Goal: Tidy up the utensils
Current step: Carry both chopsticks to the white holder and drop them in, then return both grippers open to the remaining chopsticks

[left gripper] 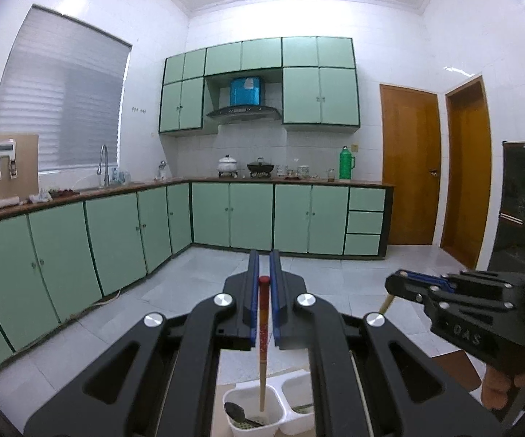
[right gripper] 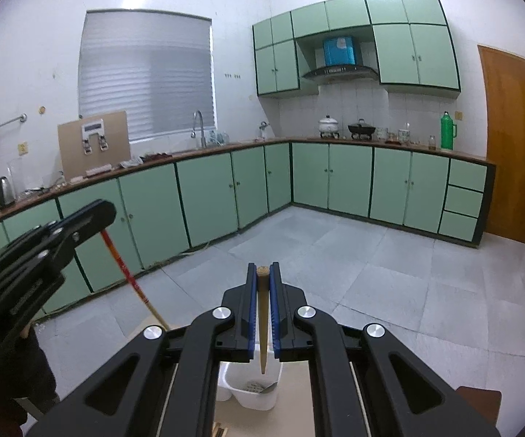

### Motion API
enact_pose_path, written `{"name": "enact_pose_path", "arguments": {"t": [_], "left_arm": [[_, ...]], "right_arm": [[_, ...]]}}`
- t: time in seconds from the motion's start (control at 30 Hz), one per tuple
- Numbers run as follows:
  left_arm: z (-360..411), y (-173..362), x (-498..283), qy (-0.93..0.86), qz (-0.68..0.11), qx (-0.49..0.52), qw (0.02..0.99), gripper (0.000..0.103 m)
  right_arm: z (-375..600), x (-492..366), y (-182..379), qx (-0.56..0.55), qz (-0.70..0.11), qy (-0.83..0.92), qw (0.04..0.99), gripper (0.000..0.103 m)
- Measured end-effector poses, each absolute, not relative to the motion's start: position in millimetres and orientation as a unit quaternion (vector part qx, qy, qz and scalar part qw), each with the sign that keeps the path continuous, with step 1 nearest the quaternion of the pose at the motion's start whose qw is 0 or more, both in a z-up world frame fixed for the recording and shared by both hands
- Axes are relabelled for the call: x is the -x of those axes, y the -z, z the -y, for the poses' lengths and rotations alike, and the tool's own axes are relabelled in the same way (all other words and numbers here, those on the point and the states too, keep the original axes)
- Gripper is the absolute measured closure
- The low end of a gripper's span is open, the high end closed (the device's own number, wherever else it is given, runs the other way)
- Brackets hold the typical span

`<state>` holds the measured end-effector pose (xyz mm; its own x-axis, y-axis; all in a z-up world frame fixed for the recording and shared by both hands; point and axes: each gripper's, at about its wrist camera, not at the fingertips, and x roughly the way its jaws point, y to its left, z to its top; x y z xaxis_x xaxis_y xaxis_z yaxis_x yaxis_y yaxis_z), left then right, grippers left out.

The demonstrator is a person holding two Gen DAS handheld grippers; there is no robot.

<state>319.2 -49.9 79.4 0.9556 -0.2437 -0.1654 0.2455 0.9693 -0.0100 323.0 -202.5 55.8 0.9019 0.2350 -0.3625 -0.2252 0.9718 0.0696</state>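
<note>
A: Mint-green kitchen, cabinets (left gripper: 233,215) running along the far wall and down the left, grey tile floor. Close below the cameras sits a white two-compartment holder (left gripper: 280,393).

B: And the utensils?

A: The left gripper (left gripper: 264,273) is pinching a red-topped chopstick (left gripper: 262,342) near its upper end; the lower tip reaches down into the holder's left compartment, where a dark spoon (left gripper: 235,411) already lies. The right gripper (right gripper: 262,273) is pressed together on a plain wooden chopstick (right gripper: 262,327), its tip hanging above the holder, not visibly inside yet.

B: How will they handle?

A: Light, stiff, thin, I'd judge, and smooth enough to pivot or slip between the blue pads (left gripper: 254,291). A hold near the thick top end, as now, leaves the narrow end free to steer into the compartment.

B: Jaw gap?

A: Barely a stick's width on both.
</note>
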Motion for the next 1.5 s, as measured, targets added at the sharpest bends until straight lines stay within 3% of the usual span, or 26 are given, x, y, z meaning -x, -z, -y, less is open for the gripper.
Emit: {"name": "enact_pose_path", "arguments": {"t": [0.67,0.77,1.03,1.23,1.5], "left_arm": [[27.3,7.4,-367.1,0.121,-0.206,-0.014,0.971,0.096],[21.2,7.3,-361.0,0.120,-0.206,-0.009,0.971,0.081],[4.8,-4.3,-315.7,0.107,-0.191,-0.005,0.976,0.050],[-5.6,13.9,-260.7,0.099,-0.203,-0.007,0.974,0.031],[-20.2,78.3,-198.8,0.095,-0.281,-0.002,0.955,0.024]], "right_arm": [[199.1,-348.7,12.0,-0.018,-0.264,-0.125,0.956,0.095],[206.2,-342.9,9.5,-0.031,-0.262,-0.123,0.957,0.086],[228.2,-296.4,3.2,-0.049,-0.230,-0.098,0.967,0.035],[232.3,-238.8,21.7,-0.043,-0.217,-0.075,0.972,0.007],[228.0,-180.6,79.0,-0.073,-0.270,-0.073,0.957,0.006]]}}
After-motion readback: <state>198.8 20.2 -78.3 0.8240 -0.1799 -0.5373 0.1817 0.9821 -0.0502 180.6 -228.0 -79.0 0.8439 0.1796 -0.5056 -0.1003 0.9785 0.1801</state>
